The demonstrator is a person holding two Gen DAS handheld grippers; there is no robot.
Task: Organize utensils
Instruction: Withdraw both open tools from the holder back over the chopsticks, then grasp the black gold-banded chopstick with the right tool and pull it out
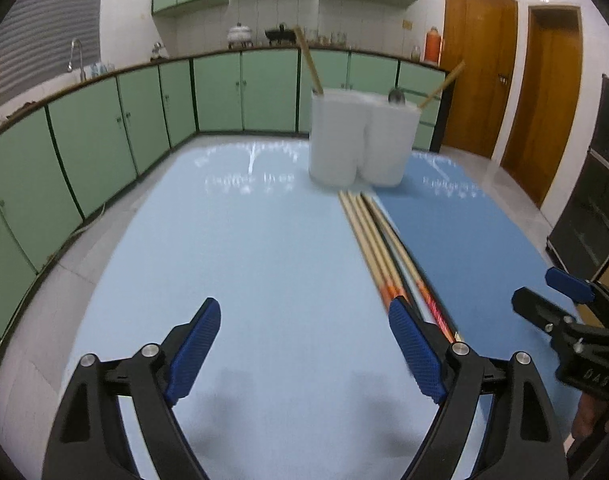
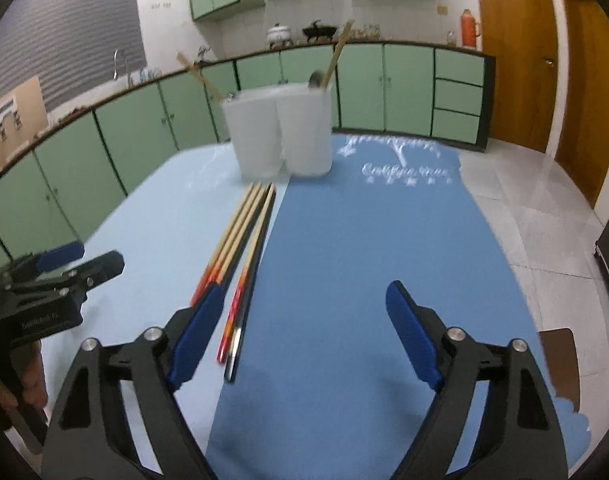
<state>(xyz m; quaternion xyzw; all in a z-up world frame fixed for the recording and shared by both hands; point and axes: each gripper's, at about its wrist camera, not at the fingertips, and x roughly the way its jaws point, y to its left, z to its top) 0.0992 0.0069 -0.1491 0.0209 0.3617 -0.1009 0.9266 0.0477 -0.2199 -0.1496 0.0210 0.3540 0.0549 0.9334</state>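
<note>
Blue table [image 1: 232, 264], chopsticks [image 1: 374, 240] between both grippers, outside their wide-spread, empty fingers [image 2: 194, 340].

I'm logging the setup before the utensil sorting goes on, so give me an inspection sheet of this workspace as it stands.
Surface: table under a light blue mat and a darker blue mat, side by side.
Job's things: bundle of chopsticks lying along the seam between the mats; two white holder cups beyond them, touching, with a few chopsticks and a spoon standing in them.
Clutter: nothing seen.
Grippers: left gripper open, empty, beside the chopstick ends; right gripper open, empty.
Cables: nothing seen.
Surroundings: green kitchen cabinets, wooden doors, orange thermos on the counter.
</note>
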